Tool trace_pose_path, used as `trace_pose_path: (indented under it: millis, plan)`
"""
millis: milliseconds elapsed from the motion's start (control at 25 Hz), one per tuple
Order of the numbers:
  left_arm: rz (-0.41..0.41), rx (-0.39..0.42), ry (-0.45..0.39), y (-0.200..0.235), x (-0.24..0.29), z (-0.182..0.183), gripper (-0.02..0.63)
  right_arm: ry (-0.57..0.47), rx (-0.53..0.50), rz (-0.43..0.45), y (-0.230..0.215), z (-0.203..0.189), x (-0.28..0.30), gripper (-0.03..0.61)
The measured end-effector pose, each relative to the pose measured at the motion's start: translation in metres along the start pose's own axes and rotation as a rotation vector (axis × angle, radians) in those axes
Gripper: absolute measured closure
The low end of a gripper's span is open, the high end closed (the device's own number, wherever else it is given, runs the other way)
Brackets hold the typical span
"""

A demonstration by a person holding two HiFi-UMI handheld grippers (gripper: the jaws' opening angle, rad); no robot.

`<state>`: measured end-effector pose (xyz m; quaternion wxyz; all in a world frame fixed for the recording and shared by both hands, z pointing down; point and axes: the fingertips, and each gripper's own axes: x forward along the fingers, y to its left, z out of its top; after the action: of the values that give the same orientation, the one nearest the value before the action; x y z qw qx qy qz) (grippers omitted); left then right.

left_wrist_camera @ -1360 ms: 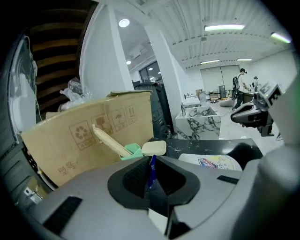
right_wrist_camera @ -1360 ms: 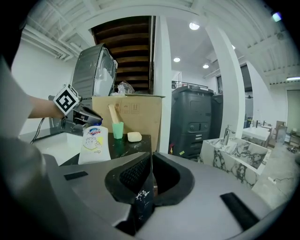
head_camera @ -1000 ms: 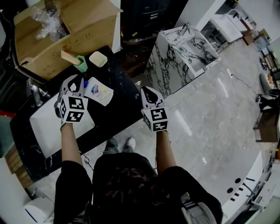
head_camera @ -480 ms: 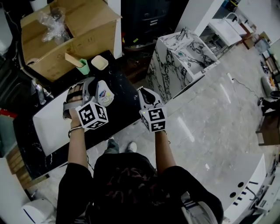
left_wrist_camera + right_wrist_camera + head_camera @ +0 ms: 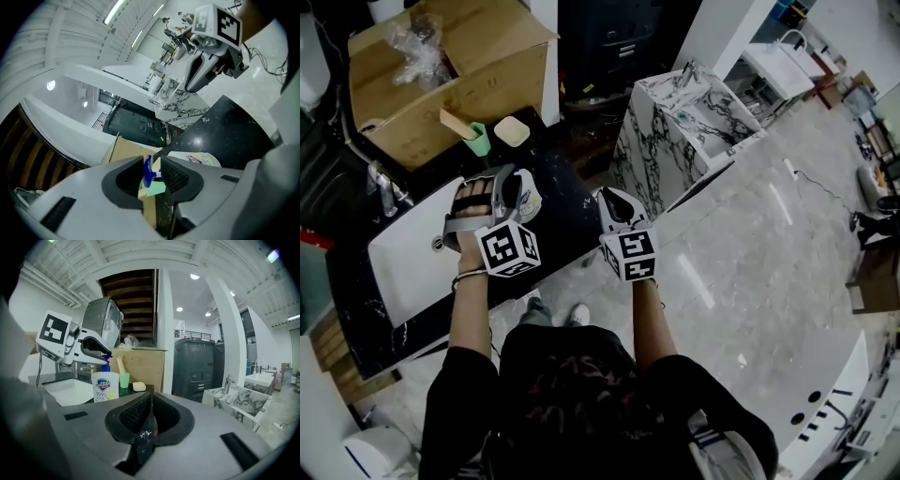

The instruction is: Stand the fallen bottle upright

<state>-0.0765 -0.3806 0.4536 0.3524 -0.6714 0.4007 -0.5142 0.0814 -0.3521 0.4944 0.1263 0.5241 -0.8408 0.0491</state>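
Observation:
A white soap bottle (image 5: 105,386) with a blue pump head (image 5: 148,170) stands upright on the black counter (image 5: 569,208), between the sink and the counter's right end. My left gripper (image 5: 153,171) reaches over it from the sink side. Its jaws are opening, with the pump head between them and a gap beside the pads. The head view shows the bottle (image 5: 529,194) just right of the left gripper (image 5: 514,181). My right gripper (image 5: 149,413) hovers over the counter's right end, shut and empty, an arm's width right of the bottle.
Behind the bottle stand a green cup (image 5: 477,140) with a wooden stick and a cream soap bar (image 5: 512,131). A cardboard box (image 5: 441,75) stands at the back. A white sink (image 5: 408,258) with a faucet (image 5: 382,192) lies left. A marble block (image 5: 680,122) stands to the right.
The bottle lay flat on the counter a second ago and now stands upright. My left gripper rolled and swung right with it, and its jaws have parted. The right gripper barely moved.

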Motion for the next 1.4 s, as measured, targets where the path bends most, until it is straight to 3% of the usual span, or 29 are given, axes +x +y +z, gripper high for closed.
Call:
trace_pose_path:
  millis: [120, 320, 720, 1200, 1400]
  plan:
    - [-0.011, 0.007, 0.003, -0.004, 0.0, -0.001, 0.464, 0.0, -0.002, 0.001, 0.002, -0.001, -0.002, 0.563]
    - [-0.015, -0.014, 0.004, -0.003, 0.0, -0.001, 0.466, -0.004, -0.002, -0.002, 0.0, 0.0, -0.005, 0.563]
    - [-0.052, -0.188, -0.05, 0.004, -0.003, 0.004, 0.423, -0.005, -0.006, -0.012, -0.005, 0.0, -0.01, 0.563]
    - [-0.093, -0.669, -0.234, 0.015, -0.032, 0.002, 0.41, -0.017, -0.028, 0.01, 0.004, 0.008, -0.011, 0.562]
    - [-0.058, -0.868, -0.267, 0.02, -0.048, -0.016, 0.461, -0.024, -0.023, 0.027, 0.009, 0.011, -0.008, 0.565]
